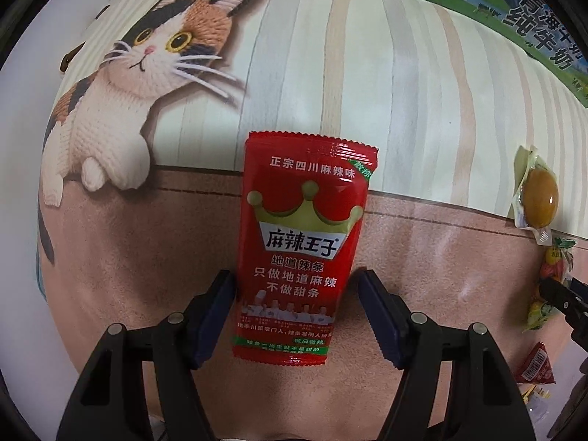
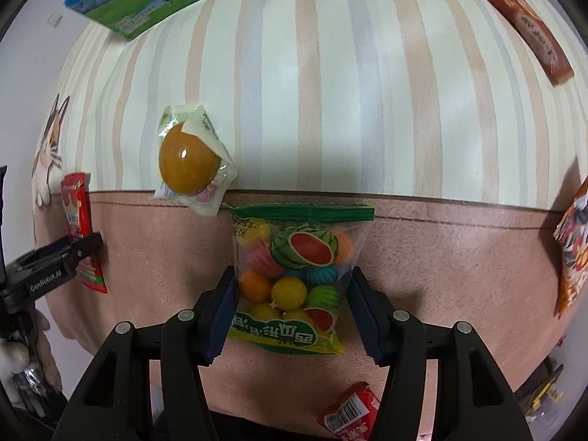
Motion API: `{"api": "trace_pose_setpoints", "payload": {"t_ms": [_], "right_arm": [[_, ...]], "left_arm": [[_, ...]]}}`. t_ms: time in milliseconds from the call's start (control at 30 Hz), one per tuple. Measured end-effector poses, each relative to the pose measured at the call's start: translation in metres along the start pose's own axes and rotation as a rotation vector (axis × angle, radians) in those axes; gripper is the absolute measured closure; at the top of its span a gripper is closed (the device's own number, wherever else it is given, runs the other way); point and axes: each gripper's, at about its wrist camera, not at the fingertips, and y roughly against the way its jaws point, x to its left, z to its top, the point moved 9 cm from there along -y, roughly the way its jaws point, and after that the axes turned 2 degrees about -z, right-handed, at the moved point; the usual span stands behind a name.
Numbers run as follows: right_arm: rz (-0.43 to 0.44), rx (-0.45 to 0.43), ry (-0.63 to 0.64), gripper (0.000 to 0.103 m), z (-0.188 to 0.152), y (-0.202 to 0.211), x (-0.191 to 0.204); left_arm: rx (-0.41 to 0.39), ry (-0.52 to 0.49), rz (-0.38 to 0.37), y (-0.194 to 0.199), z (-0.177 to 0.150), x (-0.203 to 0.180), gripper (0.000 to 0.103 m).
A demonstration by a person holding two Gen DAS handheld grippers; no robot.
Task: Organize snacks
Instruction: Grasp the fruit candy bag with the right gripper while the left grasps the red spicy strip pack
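A: Left wrist view. The left tool [image 1: 296, 316] points down over the table [image 1: 422, 117], its pads straddling the lower half of the red spicy-strip packet [image 1: 301, 246]. The packet lies flat near the middle of the table, across the line where the striped print meets the pink band. Is it gripped?

B: The near pad appears to touch the packet's edge; the far pad shows a thin gap. I judge it unclenched around the packet, not yet holding it.

A: Right wrist view. The right tool [image 2: 290, 312] brackets the bag of fruit-shaped gum balls [image 2: 294, 279], which lies on the pink band, toward the table's right-hand side.

B: Both pads meet the bag's sides and the film pinches inward; I read this as a grasp on the bag, though it rests on the table.

A: Progress?

B: Early, by my judgement. Nothing looks sorted. The sealed braised egg [image 2: 189, 163] lies just beside the gum bag. The brown sachet [image 2: 529, 33], a patterned packet [image 2: 573, 253] and a small red packet [image 2: 349, 413] lie scattered toward the edges. The green milk carton [image 2: 147, 3] stands at the far edge.
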Motion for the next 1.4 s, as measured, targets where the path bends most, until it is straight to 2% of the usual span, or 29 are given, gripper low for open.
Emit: {"api": "trace_pose_setpoints", "payload": {"t_ms": [133, 233, 433, 600, 667, 733, 833, 900, 933, 1000, 1067, 1100, 1133, 1167, 1200, 1233, 1400], "right_arm": [[0.006, -0.008, -0.025, 0.036, 0.004, -0.003, -0.001], [-0.008, -0.018, -0.021, 0.036, 0.0, -0.011, 0.003], [-0.008, -0.024, -0.059, 0.036, -0.005, -0.018, -0.003], [-0.022, -0.024, -0.046, 0.036, -0.006, -0.032, 0.004], [-0.019, -0.019, -0.051, 0.035, -0.006, -0.033, 0.002], [-0.003, -0.007, -0.045, 0.023, -0.005, -0.036, 0.008], [0.016, 0.02, -0.011, 0.007, -0.002, -0.041, 0.016], [0.018, 0.032, 0.007, 0.005, -0.001, -0.047, 0.021], [0.015, 0.034, 0.008, 0.005, -0.001, -0.048, 0.021], [0.027, 0.03, -0.008, 0.005, 0.0, -0.047, 0.021], [0.05, 0.017, -0.045, 0.008, 0.001, -0.044, 0.017], [0.051, 0.012, -0.06, 0.016, 0.001, -0.042, 0.014], [0.024, 0.005, -0.069, 0.031, 0.001, -0.04, 0.009], [-0.006, -0.003, -0.072, 0.038, 0.002, -0.039, 0.004], [-0.023, -0.014, -0.074, 0.046, 0.002, -0.036, 0.001], [-0.019, -0.027, -0.078, 0.049, 0.001, -0.035, -0.002], [-0.016, -0.062, -0.091, 0.05, 0.0, -0.027, -0.003]], "left_arm": [[-0.025, 0.007, 0.006, -0.001, 0.011, 0.006, 0.036], [-0.045, 0.013, 0.021, -0.003, 0.018, 0.009, 0.046], [-0.061, 0.019, 0.024, 0.005, 0.023, 0.013, 0.051], [-0.069, 0.032, 0.014, 0.013, 0.019, 0.018, 0.051], [-0.085, 0.044, -0.001, 0.013, 0.016, 0.019, 0.049], [-0.108, 0.072, -0.038, 0.014, 0.015, 0.021, 0.046], [-0.085, 0.087, -0.116, 0.01, 0.015, 0.021, 0.033], [-0.063, 0.083, -0.134, 0.008, 0.017, 0.02, 0.025], [-0.051, 0.073, -0.148, 0.007, 0.017, 0.017, 0.018], [-0.039, 0.061, -0.135, 0.005, 0.018, 0.015, 0.017], [-0.043, 0.062, -0.119, 0.006, 0.018, 0.015, 0.018], [-0.048, 0.062, -0.105, 0.007, 0.017, 0.015, 0.02], [-0.055, 0.065, -0.084, 0.008, 0.016, 0.014, 0.029], [-0.06, 0.066, -0.058, 0.01, 0.015, 0.015, 0.04], [-0.063, 0.067, -0.043, 0.012, 0.014, 0.016, 0.047], [-0.065, 0.069, -0.047, 0.016, 0.012, 0.015, 0.051], [-0.055, 0.03, -0.035, 0.023, 0.006, 0.005, 0.057]]}}
